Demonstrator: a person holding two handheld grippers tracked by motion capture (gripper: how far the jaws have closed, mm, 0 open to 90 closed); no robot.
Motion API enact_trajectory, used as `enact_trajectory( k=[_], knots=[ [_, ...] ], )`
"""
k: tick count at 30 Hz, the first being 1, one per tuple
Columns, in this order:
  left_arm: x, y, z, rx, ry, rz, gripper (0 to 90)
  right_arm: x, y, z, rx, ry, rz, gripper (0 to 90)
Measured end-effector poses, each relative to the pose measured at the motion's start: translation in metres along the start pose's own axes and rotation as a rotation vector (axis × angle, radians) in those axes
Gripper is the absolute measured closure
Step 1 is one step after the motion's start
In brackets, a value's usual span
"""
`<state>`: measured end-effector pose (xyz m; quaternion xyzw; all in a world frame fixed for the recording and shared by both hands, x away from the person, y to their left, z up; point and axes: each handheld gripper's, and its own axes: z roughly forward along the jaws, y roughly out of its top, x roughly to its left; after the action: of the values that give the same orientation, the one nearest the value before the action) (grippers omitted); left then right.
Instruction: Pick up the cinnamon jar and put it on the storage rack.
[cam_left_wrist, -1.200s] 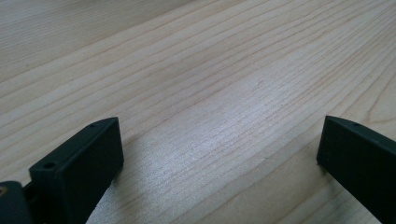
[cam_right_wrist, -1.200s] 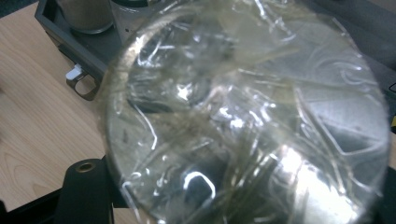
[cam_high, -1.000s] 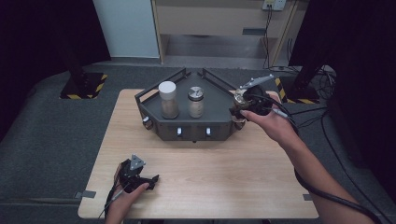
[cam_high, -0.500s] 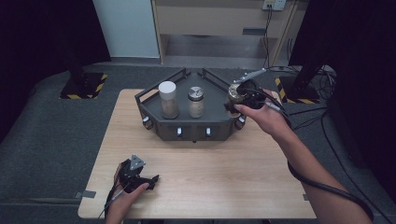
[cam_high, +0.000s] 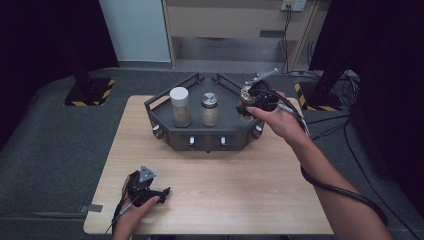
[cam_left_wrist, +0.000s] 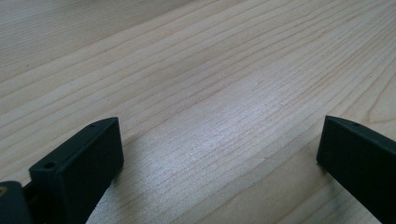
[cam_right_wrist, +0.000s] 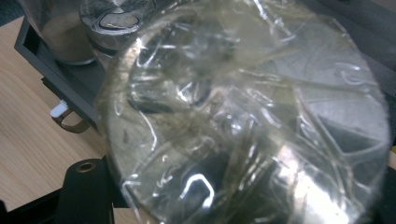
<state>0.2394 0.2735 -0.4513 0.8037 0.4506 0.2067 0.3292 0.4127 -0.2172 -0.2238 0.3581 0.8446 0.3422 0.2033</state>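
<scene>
Now right gripper (cam_high: 248, 98) w/ jaws clamped on clear jar (cam_right_wrist: 243, 116) over tray (cam_high: 165, 122); left gripper (cam_high: 150, 187) jaws open.

Wooden table (cam_high: 225, 195) — dark tray (cam_high: 200, 137) and left gripper (cam_high: 145, 187) on it.

The person's right arm stretches forward across the bench (cam_high: 210, 200), its right gripper (cam_high: 252, 100) clamped shut around a clear jar (cam_right_wrist: 243, 121). The left hand (cam_high: 135, 200) rests low at the near edge, the left gripper (cam_high: 157, 192) level, jaws standing wide apart.
</scene>
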Motion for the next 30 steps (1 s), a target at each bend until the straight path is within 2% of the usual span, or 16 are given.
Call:
enact_trajectory(
  k=[10,30],
  knots=[
    [0.000,0.000,0.000,0.000,0.000,0.000,0.0,0.001,0.011,0.011,0.011,-0.007,0.003,31.0],
    [0.000,0.000,0.000,0.000,0.000,0.000,0.0,-0.008,0.019,0.028,0.028,-0.028,0.054,31.0]
  ],
)
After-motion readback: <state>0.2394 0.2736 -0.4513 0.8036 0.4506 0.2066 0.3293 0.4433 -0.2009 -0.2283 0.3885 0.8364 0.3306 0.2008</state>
